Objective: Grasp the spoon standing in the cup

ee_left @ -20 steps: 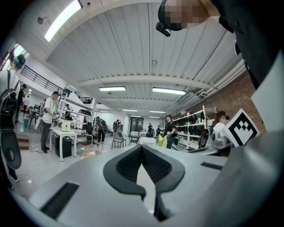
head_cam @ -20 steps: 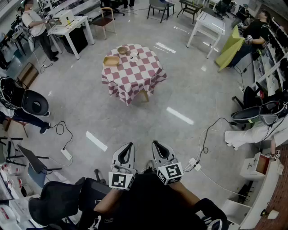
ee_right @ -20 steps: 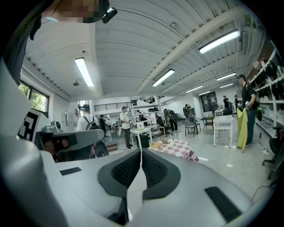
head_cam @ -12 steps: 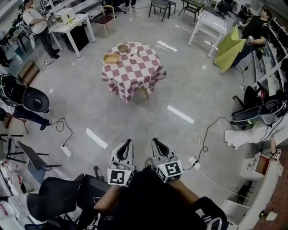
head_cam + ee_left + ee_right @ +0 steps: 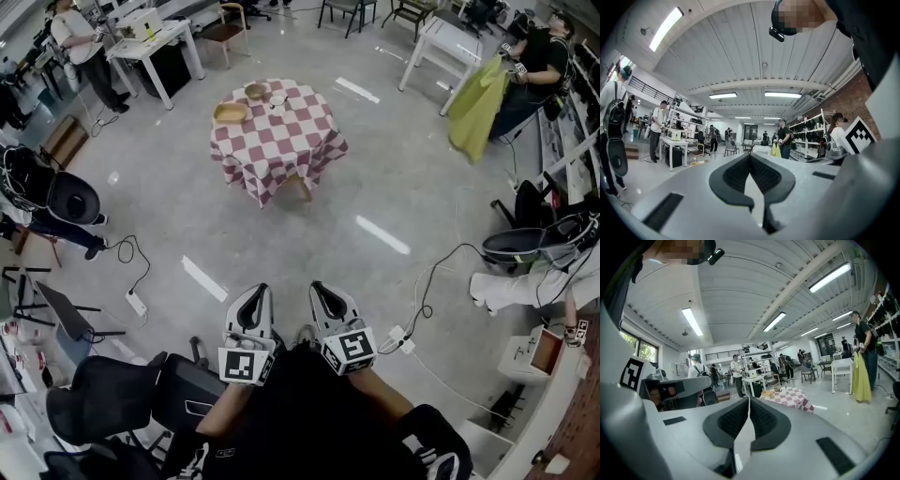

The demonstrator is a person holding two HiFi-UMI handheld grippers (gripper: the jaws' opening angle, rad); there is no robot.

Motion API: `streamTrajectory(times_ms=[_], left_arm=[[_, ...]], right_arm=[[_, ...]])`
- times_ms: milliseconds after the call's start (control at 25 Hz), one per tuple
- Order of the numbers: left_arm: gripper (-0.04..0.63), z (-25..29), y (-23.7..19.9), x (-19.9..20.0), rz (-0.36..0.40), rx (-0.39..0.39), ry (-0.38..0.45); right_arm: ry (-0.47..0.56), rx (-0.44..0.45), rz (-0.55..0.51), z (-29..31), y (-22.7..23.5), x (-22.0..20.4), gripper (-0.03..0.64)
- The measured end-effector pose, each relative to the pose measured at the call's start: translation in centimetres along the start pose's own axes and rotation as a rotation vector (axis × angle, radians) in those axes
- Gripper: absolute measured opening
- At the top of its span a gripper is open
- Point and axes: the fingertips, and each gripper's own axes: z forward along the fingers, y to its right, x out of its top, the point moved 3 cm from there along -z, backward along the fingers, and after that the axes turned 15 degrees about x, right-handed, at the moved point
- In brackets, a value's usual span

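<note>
Far ahead on the grey floor stands a small table with a red-and-white checkered cloth (image 5: 281, 141), also seen small in the right gripper view as the checkered table (image 5: 791, 397). On its far side are a wooden tray (image 5: 231, 113), a brown bowl (image 5: 255, 91) and a small white cup (image 5: 277, 97); the spoon is too small to make out. My left gripper (image 5: 251, 302) and right gripper (image 5: 323, 295) are held side by side close to the body, far from the table. Both are shut with nothing between the pads, as the left gripper (image 5: 750, 157) and right gripper (image 5: 749, 401) show.
Cables and a power strip (image 5: 137, 303) lie on the floor at left, more cables (image 5: 427, 281) at right. A black office chair (image 5: 103, 412) stands at my lower left. White tables (image 5: 150, 42) and several people stand round the room's edges; a green cloth (image 5: 476, 103) hangs at right.
The head view has shifted a little: both grippers sit slightly higher in the frame and the table slightly nearer the top. Both grippers stay shut and empty.
</note>
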Motion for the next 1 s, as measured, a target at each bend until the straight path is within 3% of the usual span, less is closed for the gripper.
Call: streamTrajectory(times_ms=[440,1000], left_arm=[[0.008,5.1,-1.3,-1.3,-0.016,0.032,-0.042],[0.008,25.8,-10.8,1.1,-0.046,-0.071,-0.028]], right_arm=[[-0.033,0.014,0.012,4.2,4.5,-0.3,0.034],[-0.081,-0.067,-0.011,22.0,15.5,4.9,0.034]])
